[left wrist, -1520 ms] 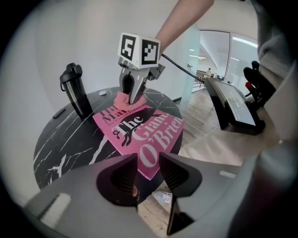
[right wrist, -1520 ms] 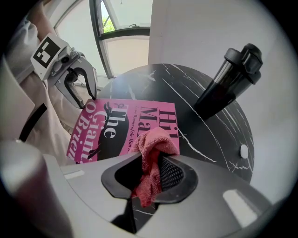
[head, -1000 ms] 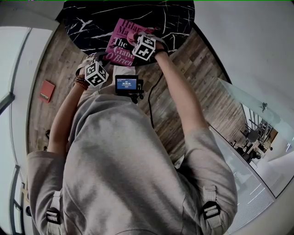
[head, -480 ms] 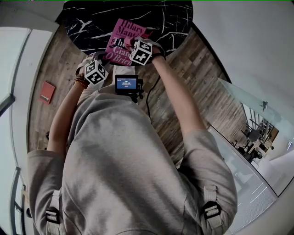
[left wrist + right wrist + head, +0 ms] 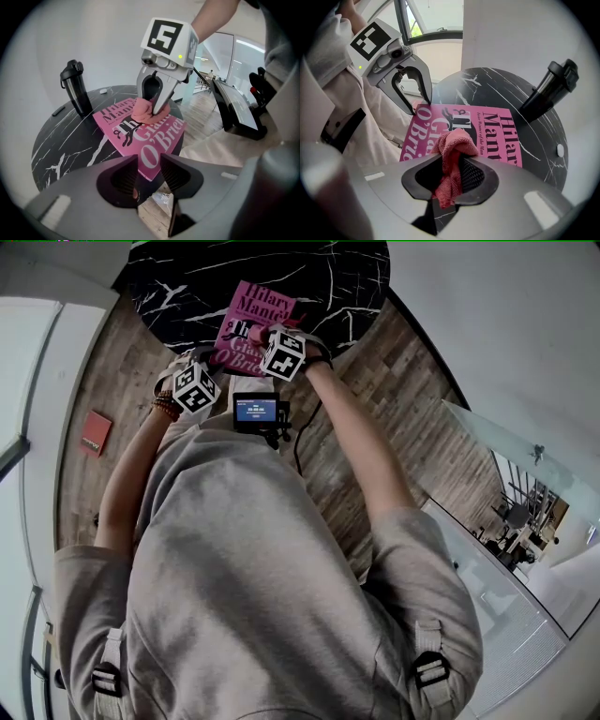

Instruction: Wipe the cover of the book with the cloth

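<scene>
**Cloth pressed on a pink book**

A pink book, lettered black and white, is laid flat at the 6 o'clock edge of the marbled table, one corner overhanging. In the head view its long axis is set from 7 to 1 o'clock, title end farthest. A pink cloth is clamped in the right gripper and pressed mid-cover. The left gripper is held part-open over the near corner.

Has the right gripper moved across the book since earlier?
Yes: the right gripper, dragging the cloth, slid along the book from its author line toward its near edge.
</scene>
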Demonstrator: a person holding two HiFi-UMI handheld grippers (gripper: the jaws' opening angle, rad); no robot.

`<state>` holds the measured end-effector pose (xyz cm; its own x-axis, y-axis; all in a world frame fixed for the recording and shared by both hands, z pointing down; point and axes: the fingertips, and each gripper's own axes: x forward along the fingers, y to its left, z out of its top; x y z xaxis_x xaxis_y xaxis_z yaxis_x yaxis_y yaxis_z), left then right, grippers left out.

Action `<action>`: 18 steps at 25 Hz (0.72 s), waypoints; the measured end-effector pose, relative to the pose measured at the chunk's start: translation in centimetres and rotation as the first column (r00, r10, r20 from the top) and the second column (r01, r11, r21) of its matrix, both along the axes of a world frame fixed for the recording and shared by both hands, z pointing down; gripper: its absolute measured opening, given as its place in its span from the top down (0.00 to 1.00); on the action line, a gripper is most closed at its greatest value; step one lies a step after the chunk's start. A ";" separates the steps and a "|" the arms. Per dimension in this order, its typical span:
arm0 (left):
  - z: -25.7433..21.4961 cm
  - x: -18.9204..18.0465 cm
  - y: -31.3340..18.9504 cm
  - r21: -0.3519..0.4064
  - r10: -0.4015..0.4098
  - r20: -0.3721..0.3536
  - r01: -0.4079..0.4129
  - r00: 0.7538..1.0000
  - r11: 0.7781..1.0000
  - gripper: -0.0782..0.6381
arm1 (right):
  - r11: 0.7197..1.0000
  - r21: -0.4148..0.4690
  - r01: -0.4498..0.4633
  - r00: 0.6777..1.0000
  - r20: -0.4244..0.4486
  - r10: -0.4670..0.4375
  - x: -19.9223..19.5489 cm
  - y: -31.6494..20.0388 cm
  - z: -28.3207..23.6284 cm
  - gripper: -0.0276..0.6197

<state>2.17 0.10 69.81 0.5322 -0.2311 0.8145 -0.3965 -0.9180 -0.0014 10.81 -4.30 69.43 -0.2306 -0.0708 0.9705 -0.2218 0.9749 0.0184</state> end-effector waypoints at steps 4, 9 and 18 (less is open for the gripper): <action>-0.1 0.0 -0.1 -0.004 -0.001 -0.002 0.001 1.000 1.000 0.70 | 1.000 -0.015 0.004 1.000 0.004 -0.004 -0.3 0.7 0.0 0.81; 0.0 0.0 -0.1 -0.004 -0.003 -0.011 0.003 1.000 1.000 0.70 | 0.999 -0.030 0.015 1.000 0.011 -0.015 -0.6 1.6 -0.1 0.81; 0.0 0.0 -0.1 -0.008 -0.008 -0.016 0.008 1.000 1.000 0.70 | 0.994 -0.099 0.035 0.999 0.022 -0.033 -1.3 3.5 -0.1 0.81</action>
<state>2.12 -0.03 69.77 0.5430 -0.2285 0.8080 -0.4035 -0.9149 0.0125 9.48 -0.80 69.37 -0.2510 0.0338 0.9674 -0.1881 0.9786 -0.0830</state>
